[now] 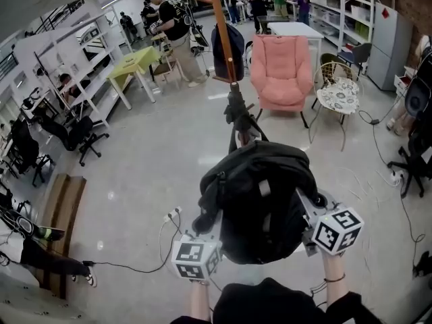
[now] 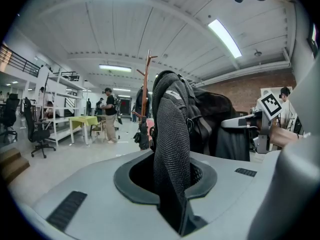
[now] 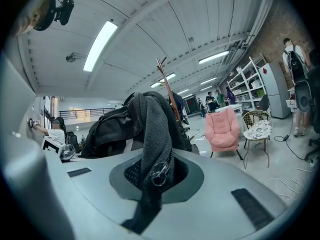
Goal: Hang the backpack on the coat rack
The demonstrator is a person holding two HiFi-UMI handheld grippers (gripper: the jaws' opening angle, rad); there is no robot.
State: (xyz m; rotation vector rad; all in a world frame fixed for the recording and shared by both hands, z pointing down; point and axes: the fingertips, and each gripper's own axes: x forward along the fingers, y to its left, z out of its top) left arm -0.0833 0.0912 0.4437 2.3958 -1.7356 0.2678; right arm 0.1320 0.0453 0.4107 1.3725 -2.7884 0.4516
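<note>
- Head view: backpack (image 1: pixel 260 201) is held up off the floor betw. left gripper (image 1: pixel 202 245) and right gripper (image 1: pixel 316 220). Rack (image 1: pixel 219 12) stands well ahead of both sets of fingers, beyond the bag. A dark item (image 1: pixel 228 46) already hangs on it.
- Left gripper view: fingers closed tight on a mesh strap (image 2: pixel 172 149). The strap runs up out of the grip to the bag body, just ahead and to the right. Rack shows past the strap, well apart from the fingers.
- Right gripper view: fingers clamped on the 2nd strap (image 3: pixel 150 139), w/ a metal ring (image 3: pixel 159 174) right at the grip. Bag bulk is ahead and left of the fingers, rack pole rises behind it, chair (image 3: pixel 223 129) is off to the right.
- Progress, my read: pick-up done, bag lifted w/ one strap in each gripper. Left to do: close the gap to the rack, raise the bag, get a strap or loop over a free peg, let go. Approx. early-to-mid task.
</note>
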